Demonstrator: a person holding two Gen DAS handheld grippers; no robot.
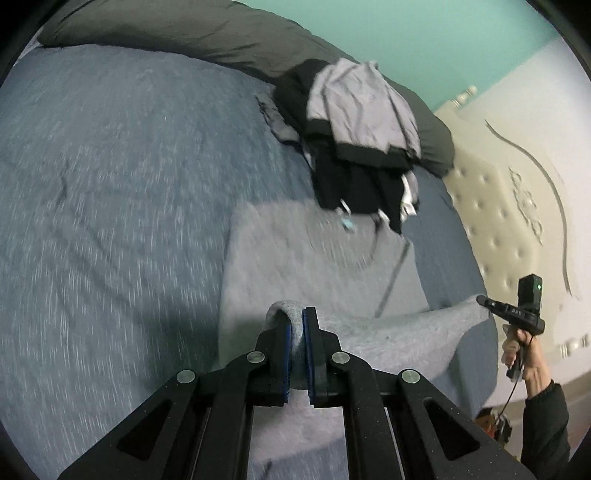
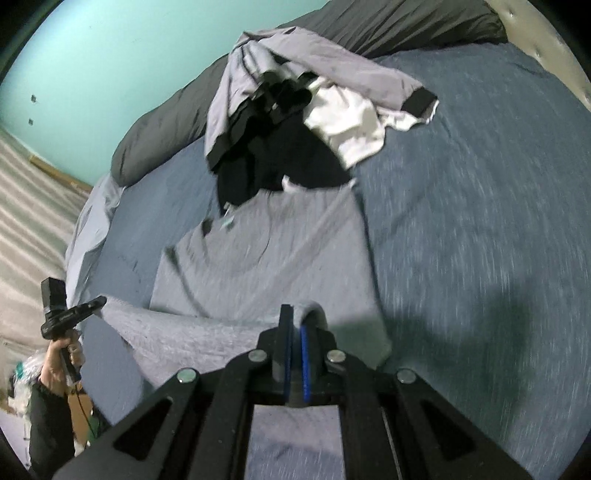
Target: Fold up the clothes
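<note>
A light grey shirt (image 1: 314,258) lies spread on the blue bed cover (image 1: 110,184), its near hem lifted off the bed. My left gripper (image 1: 295,317) is shut on one corner of that hem, with cloth bunched between the blue pads. My right gripper (image 2: 297,314) is shut on the other corner. In the left wrist view the right gripper (image 1: 484,301) shows at the right, holding the stretched hem. In the right wrist view the left gripper (image 2: 98,303) shows at the left, and the shirt (image 2: 266,251) lies ahead.
A heap of unfolded clothes (image 1: 354,140), grey, black and white, lies just beyond the shirt; it also shows in the right wrist view (image 2: 295,110). A dark duvet (image 1: 184,33) runs along the far side. A padded cream headboard (image 1: 517,192) stands at the right.
</note>
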